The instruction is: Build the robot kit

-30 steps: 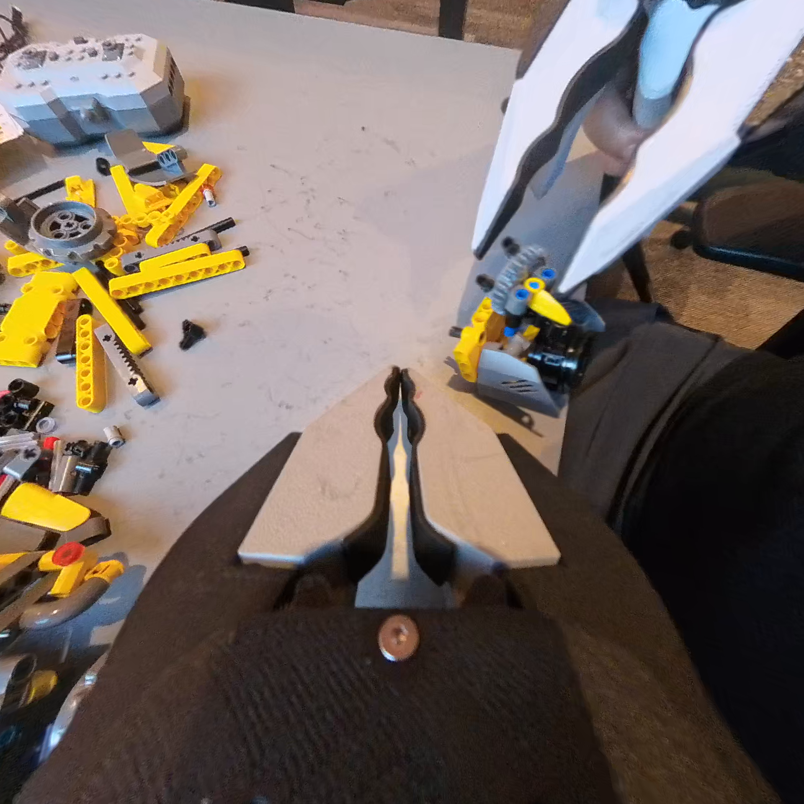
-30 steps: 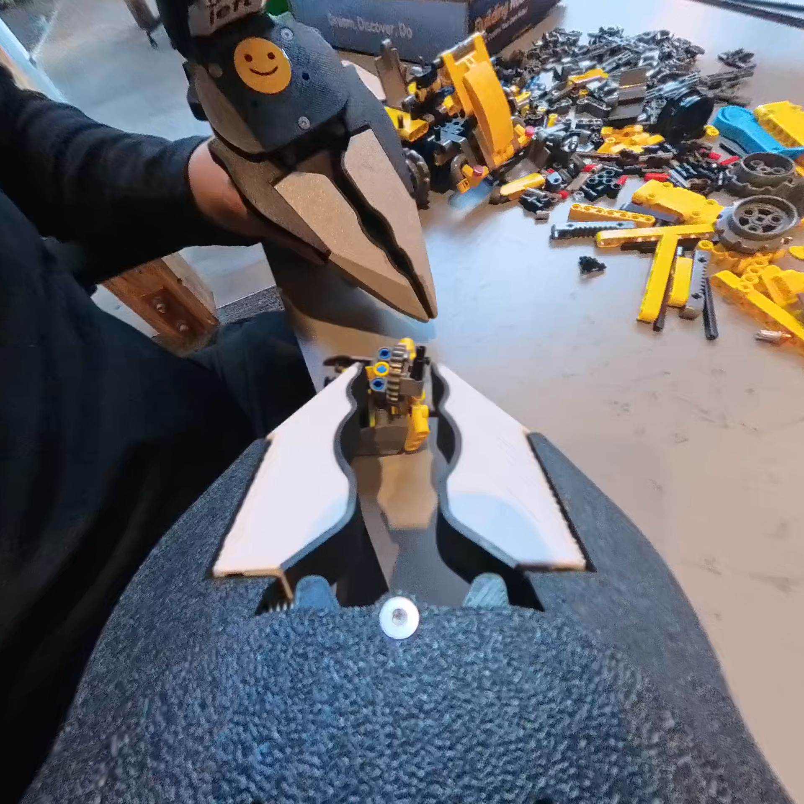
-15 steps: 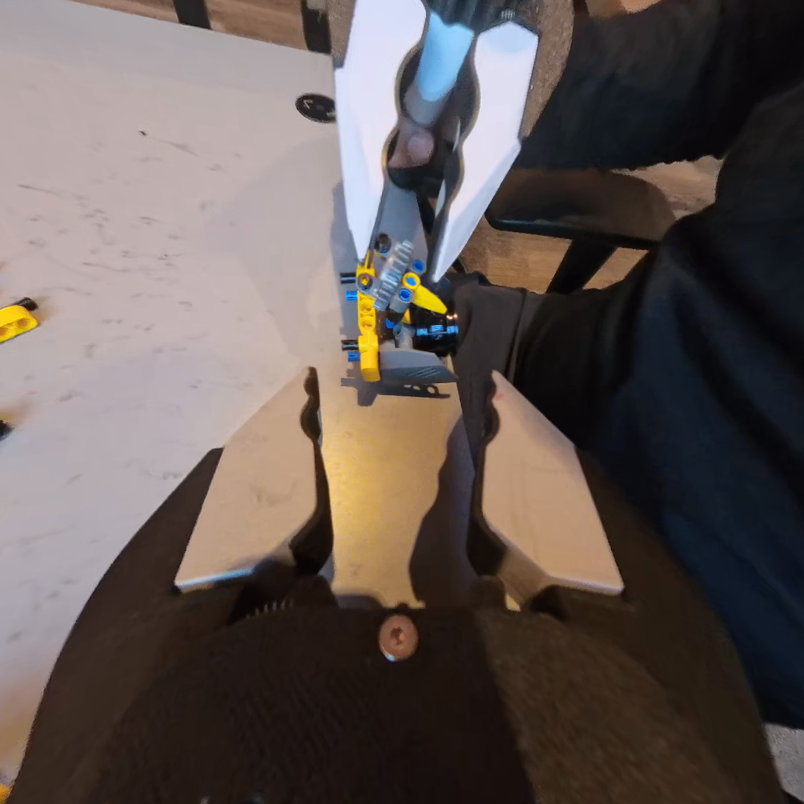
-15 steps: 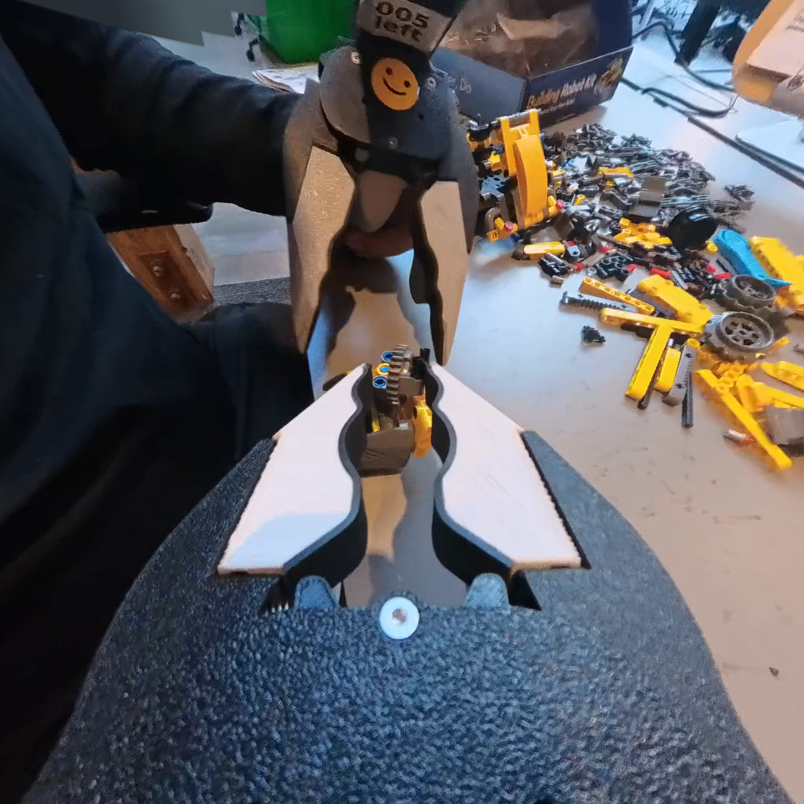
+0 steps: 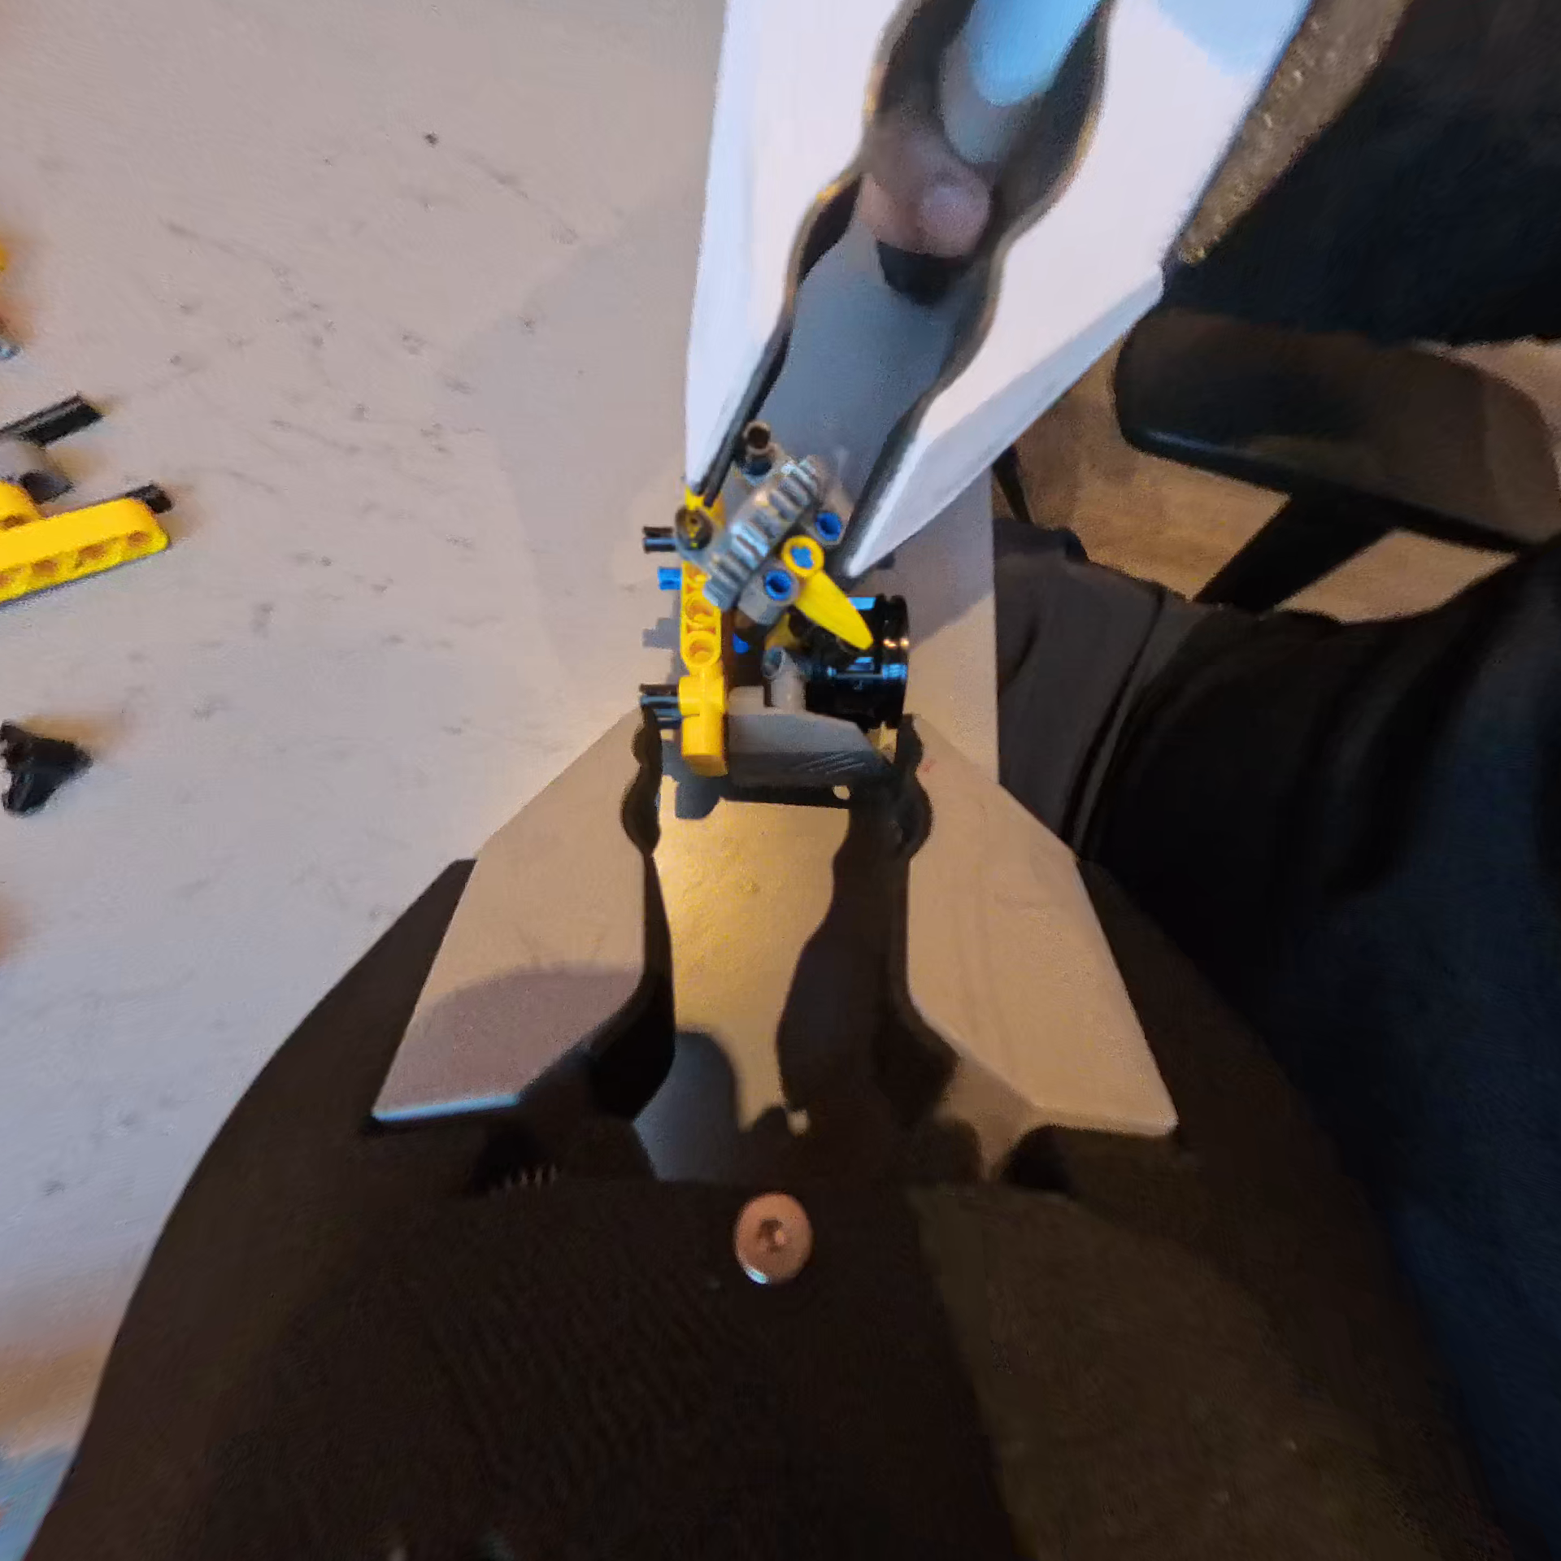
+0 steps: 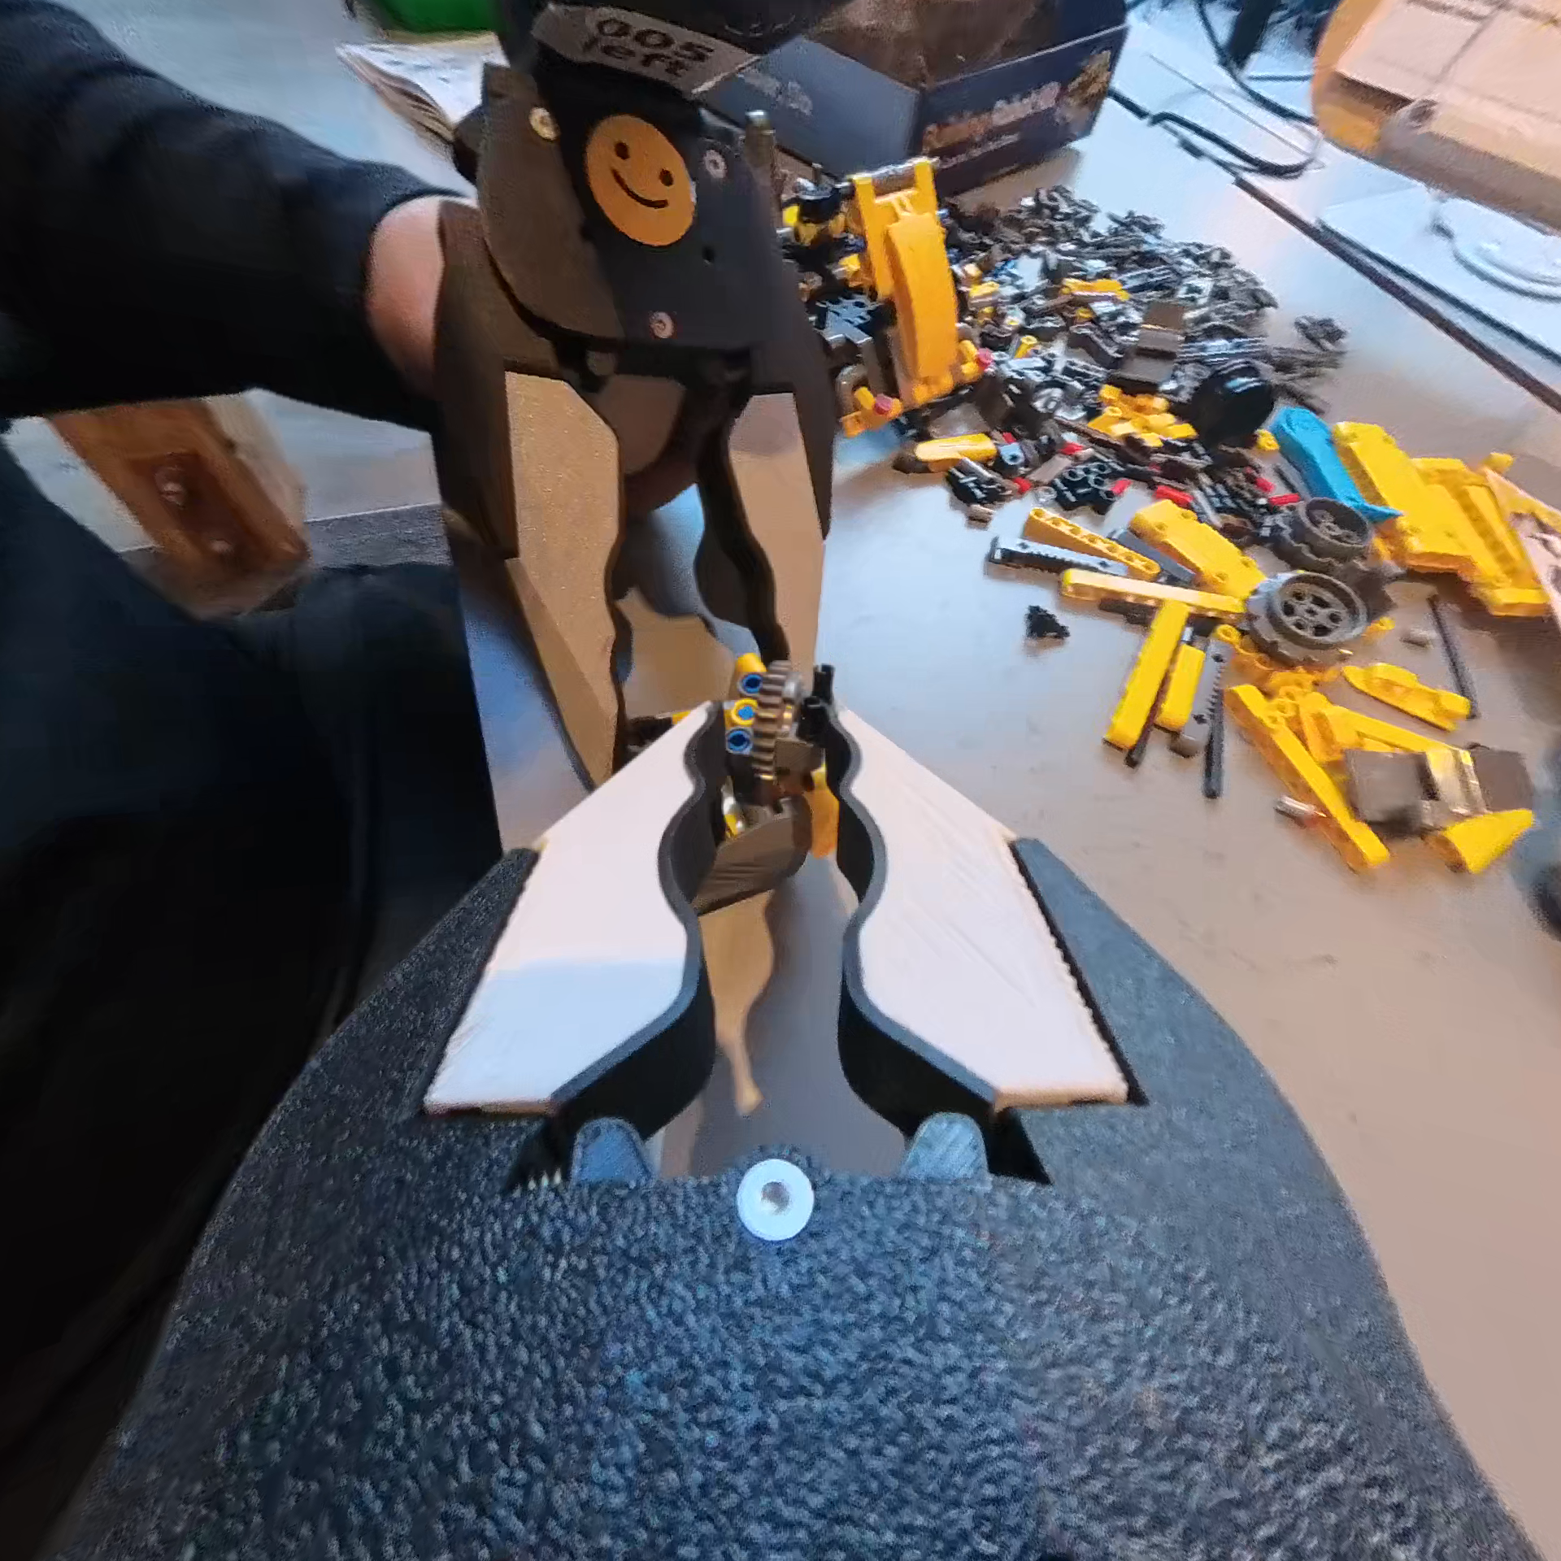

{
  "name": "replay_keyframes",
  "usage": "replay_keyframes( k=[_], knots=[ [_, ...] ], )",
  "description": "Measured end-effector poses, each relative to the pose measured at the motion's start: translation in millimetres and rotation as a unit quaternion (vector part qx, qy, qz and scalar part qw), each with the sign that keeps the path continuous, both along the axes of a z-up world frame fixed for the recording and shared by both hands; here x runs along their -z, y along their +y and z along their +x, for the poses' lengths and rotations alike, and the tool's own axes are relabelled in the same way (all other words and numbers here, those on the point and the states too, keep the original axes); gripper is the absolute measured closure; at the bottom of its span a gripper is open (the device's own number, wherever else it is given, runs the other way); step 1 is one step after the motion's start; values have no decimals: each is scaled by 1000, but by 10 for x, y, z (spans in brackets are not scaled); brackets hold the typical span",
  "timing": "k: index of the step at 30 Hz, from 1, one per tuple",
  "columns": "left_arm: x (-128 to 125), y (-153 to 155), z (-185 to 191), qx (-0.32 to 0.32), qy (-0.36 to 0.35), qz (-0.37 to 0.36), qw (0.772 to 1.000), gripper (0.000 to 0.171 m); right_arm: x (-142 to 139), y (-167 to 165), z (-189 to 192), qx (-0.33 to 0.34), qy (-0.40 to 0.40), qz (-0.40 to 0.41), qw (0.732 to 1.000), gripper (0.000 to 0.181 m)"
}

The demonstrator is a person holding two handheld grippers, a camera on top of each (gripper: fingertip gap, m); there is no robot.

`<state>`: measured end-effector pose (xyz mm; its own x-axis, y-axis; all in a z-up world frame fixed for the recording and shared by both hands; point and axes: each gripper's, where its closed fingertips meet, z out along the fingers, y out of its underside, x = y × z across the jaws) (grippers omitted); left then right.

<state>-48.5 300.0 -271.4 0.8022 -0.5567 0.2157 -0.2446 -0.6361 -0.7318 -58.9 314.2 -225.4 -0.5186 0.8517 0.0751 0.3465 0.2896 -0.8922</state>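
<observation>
A small brick assembly (image 5: 701,642) of yellow beams, a grey gear, blue pins, a grey panel and a black wheel stands at the table's (image 5: 338,338) near edge. My right gripper (image 6: 770,714), with white fingers, is shut on the assembly (image 6: 769,726) from its sides; it also shows in the left wrist view (image 5: 773,528), reaching in from above. My left gripper (image 5: 773,735) is open, its fingertips closely flanking the assembly's lower end; I cannot tell whether they touch it. In the right wrist view the left gripper (image 6: 701,709) faces mine.
A spread of yellow, grey and black loose parts (image 6: 1267,591) with wheels (image 6: 1309,608) covers the table's right side. A dark box (image 6: 971,101) stands behind it. A yellow beam (image 5: 76,541) and a black piece (image 5: 34,764) lie left. A person's dark clothing (image 5: 1267,845) borders the edge. The left gripper's tips are roughly 5 centimetres from the right gripper's. About 11 centimetres separates my left fingertips from the black piece (image 5: 34,764). Seen from the right wrist view (image 6: 1040,618) as well.
My left gripper opened wide, swung round to face the assembly, then moved in and narrowed until its tips flank it. My right gripper kept its hold on the assembly.
</observation>
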Motion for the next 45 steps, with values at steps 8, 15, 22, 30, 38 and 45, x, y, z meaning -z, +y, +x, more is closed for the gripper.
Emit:
replay_keyframes(
  k=[8, 15, 22, 30, 38, 45],
  knots=[
    [-3, 69, -46, -99, 15, 8, 995, 118, -16, 91, 3, 89, 27, 9, 996, 160],
    [3, 117, -32, -129, 15, 5, 992, 117, -70, 129, 44, 115, 34, 4, 993, 139],
    [-20, 213, -105, -151, 59, 34, 986, 117, -95, 65, 249, 159, 32, -54, 985, 140],
    [-51, 260, -158, -189, 93, 57, 976, 117, 263, -10, 191, 217, -11, 33, 976, 146],
    [-56, 64, -232, -235, 48, 34, 970, 116, 325, 129, 54, 205, -44, 38, 977, 149],
    [-61, -83, -123, -233, -3, 26, 972, 112, 398, 134, -9, 183, -81, -1, 980, 168]
  ],
)
